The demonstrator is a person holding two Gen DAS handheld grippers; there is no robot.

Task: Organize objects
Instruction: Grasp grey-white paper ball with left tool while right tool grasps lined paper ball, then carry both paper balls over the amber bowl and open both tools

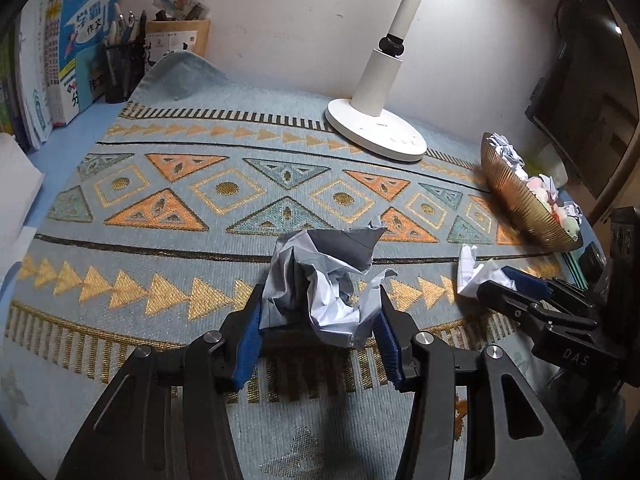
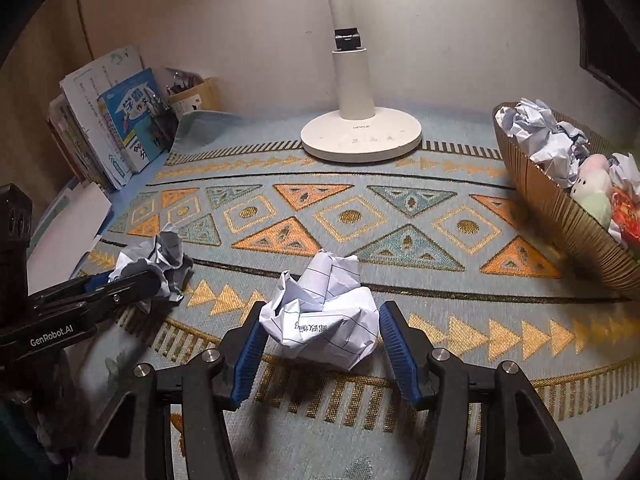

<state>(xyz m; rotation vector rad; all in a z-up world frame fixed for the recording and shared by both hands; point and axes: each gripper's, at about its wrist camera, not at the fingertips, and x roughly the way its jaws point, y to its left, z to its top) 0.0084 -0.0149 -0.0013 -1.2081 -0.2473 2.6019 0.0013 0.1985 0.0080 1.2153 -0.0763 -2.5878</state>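
Observation:
A crumpled grey-and-white paper ball (image 1: 324,284) sits between the blue pads of my left gripper (image 1: 318,320); the pads touch its sides. The same ball shows in the right wrist view (image 2: 156,260), with the left gripper (image 2: 120,284) around it. A crumpled lined white paper ball (image 2: 324,308) lies on the patterned cloth between the fingers of my right gripper (image 2: 320,328), whose jaws stand open with small gaps either side. The left wrist view shows that ball (image 1: 476,272) and the right gripper (image 1: 504,284) at the right.
A golden ribbed basket (image 2: 560,216) at the right holds several crumpled papers and small plush toys; it also shows in the left wrist view (image 1: 516,196). A white lamp base (image 2: 360,132) stands at the back. Books (image 2: 116,128) and a pen holder (image 1: 124,64) stand at the left.

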